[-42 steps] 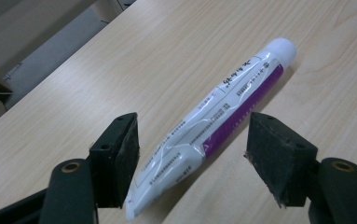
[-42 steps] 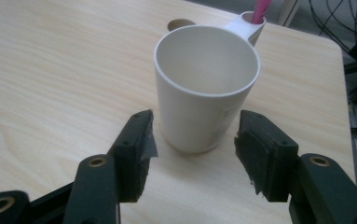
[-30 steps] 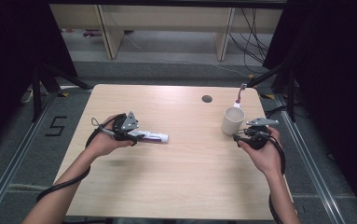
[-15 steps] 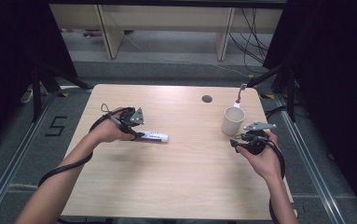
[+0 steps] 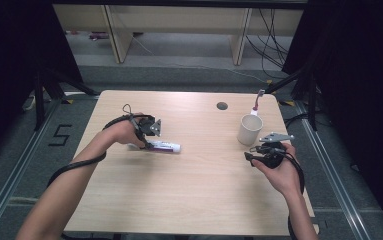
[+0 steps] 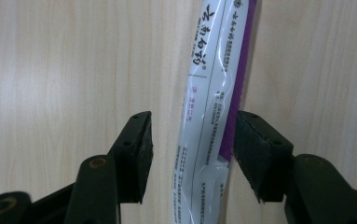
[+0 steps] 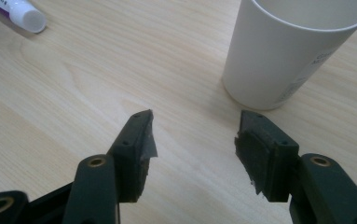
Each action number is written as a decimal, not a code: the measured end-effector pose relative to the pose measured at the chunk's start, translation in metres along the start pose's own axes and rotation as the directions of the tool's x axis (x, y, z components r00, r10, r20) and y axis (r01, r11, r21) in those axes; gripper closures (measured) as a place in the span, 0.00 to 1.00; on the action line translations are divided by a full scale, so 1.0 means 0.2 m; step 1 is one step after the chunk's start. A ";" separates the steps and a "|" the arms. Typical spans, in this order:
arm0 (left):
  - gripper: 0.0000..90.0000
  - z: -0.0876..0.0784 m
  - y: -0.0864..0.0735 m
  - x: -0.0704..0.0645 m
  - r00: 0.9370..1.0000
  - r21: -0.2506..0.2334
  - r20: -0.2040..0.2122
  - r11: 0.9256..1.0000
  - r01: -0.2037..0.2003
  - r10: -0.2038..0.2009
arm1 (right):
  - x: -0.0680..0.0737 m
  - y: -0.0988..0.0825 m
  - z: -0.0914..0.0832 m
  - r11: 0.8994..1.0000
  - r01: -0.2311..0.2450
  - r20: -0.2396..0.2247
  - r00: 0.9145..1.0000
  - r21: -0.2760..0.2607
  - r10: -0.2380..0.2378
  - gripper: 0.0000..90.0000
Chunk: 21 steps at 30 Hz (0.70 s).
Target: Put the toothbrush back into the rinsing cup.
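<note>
Since a second ago, the left tool (image 5: 147,141) has travelled across the surface (image 5: 189,200) along the toothpaste tube (image 5: 161,146) and now sits over the tube's flat, crimped end; the forearm reaches in at a steeper slant than before. Its jaws have just been closing, with the tube between them. The right tool (image 5: 251,156) has hardly shifted and rests in the same place near the white cup (image 5: 249,129).

Lying flat on the left half of the surface, the tube runs with its long axis roughly side to side in the high view, tilted slightly. Its white cap points right, toward the cup, and its crimped end lies under the left tool. In the left gripper view the tube (image 6: 213,93) runs straight up the picture, away from the tool.

That left tool (image 6: 192,149) is about half open: the right-hand pad touches the purple edge of the tube, while the left-hand pad stands off it with a strip of bare wood between, so nothing is clamped. In its own view the right tool (image 7: 195,140) stands wide open over bare wood and holds nothing. The cup (image 7: 297,51) is upright just beyond it, and a toothbrush (image 5: 255,103) leans out of the cup.
</note>
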<state>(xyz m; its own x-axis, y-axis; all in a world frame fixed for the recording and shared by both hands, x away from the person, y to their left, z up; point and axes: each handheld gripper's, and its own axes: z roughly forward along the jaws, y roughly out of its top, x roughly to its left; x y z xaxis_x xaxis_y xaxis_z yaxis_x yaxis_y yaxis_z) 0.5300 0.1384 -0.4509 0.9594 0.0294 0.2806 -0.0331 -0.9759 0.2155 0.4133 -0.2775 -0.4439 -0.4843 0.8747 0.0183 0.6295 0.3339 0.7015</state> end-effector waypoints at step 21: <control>0.54 0.12 0.04 0.02 0.994 0.063 0.101 0.997 -0.047 0.041 | 0.01 0.00 0.01 1.000 0.024 -0.004 1.000 0.006 -0.024 0.52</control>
<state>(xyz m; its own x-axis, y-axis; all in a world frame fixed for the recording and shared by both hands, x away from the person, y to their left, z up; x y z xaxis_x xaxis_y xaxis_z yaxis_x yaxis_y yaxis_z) 0.5397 0.1259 -0.4713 0.9806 -0.0321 0.1933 -0.0604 -0.9880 0.1424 0.4144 -0.2750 -0.4448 -0.5017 0.8650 0.0046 0.6213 0.3566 0.6977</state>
